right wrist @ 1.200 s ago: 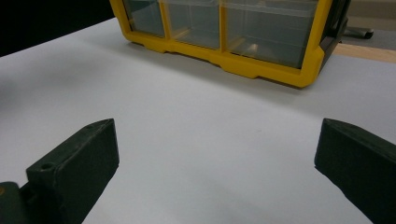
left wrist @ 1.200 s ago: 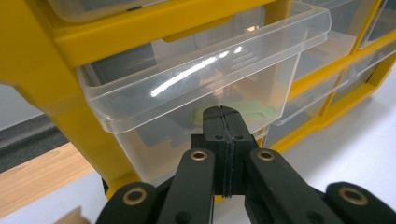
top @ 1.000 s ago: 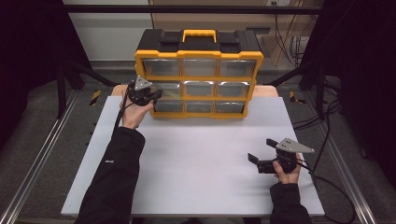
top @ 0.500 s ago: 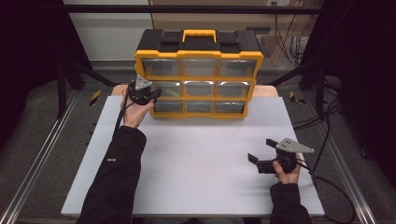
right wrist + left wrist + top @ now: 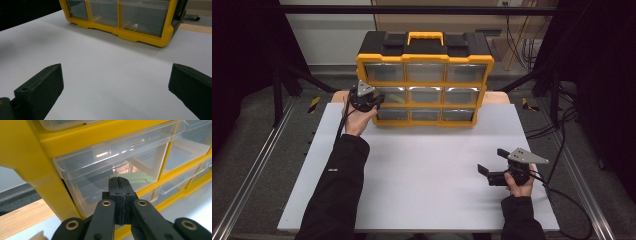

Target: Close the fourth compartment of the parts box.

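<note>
Fingers of the left gripper (image 5: 119,185) are pressed flat together with nothing between them, their tips right at the front of a clear drawer (image 5: 110,177) in the yellow organizer (image 5: 424,80). From the high view, that is the left drawer of the middle row, and the left gripper (image 5: 371,98) sits against it at the cabinet's left edge. Whether the tips actually touch the plastic I cannot tell; they look to be on it or just shy of it. Through the drawer front a pale green piece (image 5: 133,177) lies inside, with something brownish behind it.

Over on the near right of the white desk (image 5: 422,165), the right gripper (image 5: 490,167) rests low in the person's hand, its fingers (image 5: 40,87) spread wide and holding nothing, well apart from the organizer.

As I read it, the job is barely begun: every drawer appears pushed in, including the one being addressed. What is left is to hook or pull that drawer out, and presumably to deal with the green piece inside it.
</note>
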Demonstrator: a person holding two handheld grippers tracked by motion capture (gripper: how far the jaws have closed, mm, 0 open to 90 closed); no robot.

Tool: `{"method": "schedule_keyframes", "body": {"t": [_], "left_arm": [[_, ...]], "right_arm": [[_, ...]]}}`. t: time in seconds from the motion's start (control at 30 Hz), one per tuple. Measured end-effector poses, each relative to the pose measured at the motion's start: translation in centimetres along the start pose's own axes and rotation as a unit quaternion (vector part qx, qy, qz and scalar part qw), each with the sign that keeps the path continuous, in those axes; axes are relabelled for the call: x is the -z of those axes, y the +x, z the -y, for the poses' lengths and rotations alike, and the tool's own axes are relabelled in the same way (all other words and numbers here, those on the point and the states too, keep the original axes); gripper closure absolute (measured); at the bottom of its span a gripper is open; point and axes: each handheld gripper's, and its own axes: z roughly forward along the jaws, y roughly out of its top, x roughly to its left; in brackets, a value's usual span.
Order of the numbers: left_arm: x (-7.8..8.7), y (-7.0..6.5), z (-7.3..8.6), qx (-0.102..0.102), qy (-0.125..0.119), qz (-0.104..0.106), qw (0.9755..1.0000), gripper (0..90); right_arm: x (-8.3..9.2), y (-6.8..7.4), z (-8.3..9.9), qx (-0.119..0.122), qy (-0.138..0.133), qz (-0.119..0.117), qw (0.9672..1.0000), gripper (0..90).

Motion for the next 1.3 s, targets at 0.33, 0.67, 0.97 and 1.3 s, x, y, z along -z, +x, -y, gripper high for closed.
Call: {"method": "schedule_keyframes", "body": {"t": [0.33, 0.67, 0.97, 1.3], "left_arm": [[0.3, -0.1, 0.1, -0.002, -0.001, 0.009, 1.0000, 89.7], [2.1, -0.6, 0.1, 0.015, -0.020, 0.037, 0.9990, 84.6], [3.6, -1.2, 0.9, 0.020, -0.025, 0.048, 0.9983, 62.0], [5.0, -1.9, 2.3, 0.037, -0.034, 0.089, 0.9947, 30.7]], "right_arm": [[0.0, 0.0, 0.0, 0.000, 0.000, 0.000, 1.0000, 0.4], [0.1, 0.0, 0.0, -0.001, -0.002, 0.000, 1.0000, 0.3], [0.0, 0.0, 0.0, 0.000, -0.001, -0.001, 1.0000, 0.3], [0.0, 0.0, 0.0, -0.001, -0.001, -0.001, 1.0000, 0.4]]}}
